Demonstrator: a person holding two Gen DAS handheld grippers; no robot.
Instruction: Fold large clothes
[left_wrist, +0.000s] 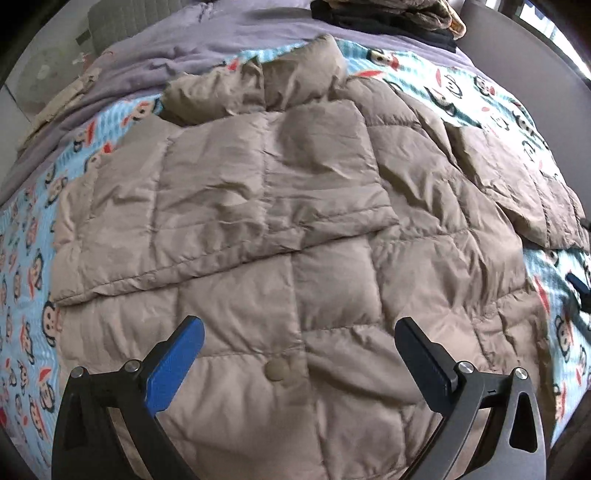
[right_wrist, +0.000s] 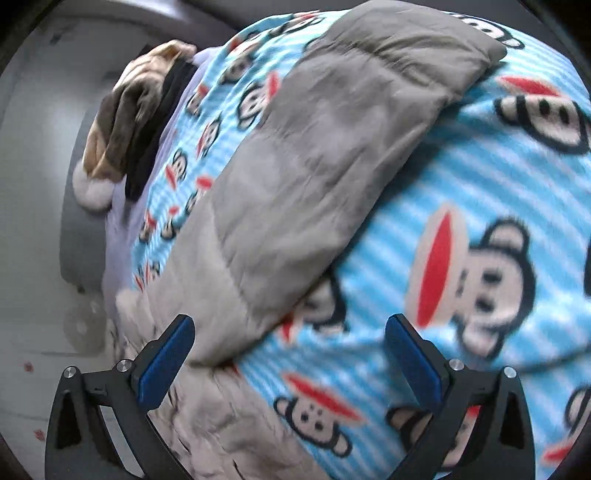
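Observation:
A large beige quilted down jacket (left_wrist: 280, 206) lies spread flat on a blue monkey-print blanket (left_wrist: 29, 258), one sleeve folded across its body. My left gripper (left_wrist: 299, 339) hovers over the jacket's lower part, jaws wide open, nothing between them; a round snap button (left_wrist: 277, 371) lies just below the gap. In the right wrist view the jacket's other sleeve (right_wrist: 314, 155) stretches out over the blanket (right_wrist: 461, 229). My right gripper (right_wrist: 290, 336) is open above the blanket beside that sleeve, its left pad (right_wrist: 166, 362) over the jacket's edge. The picture is blurred.
A pile of brown and black clothes (left_wrist: 388, 14) lies at the far end of the bed, also seen as a heap (right_wrist: 136, 122) in the right wrist view. A purple sheet (left_wrist: 192, 40) covers the far part. Pale floor (right_wrist: 33, 221) lies beside the bed's edge.

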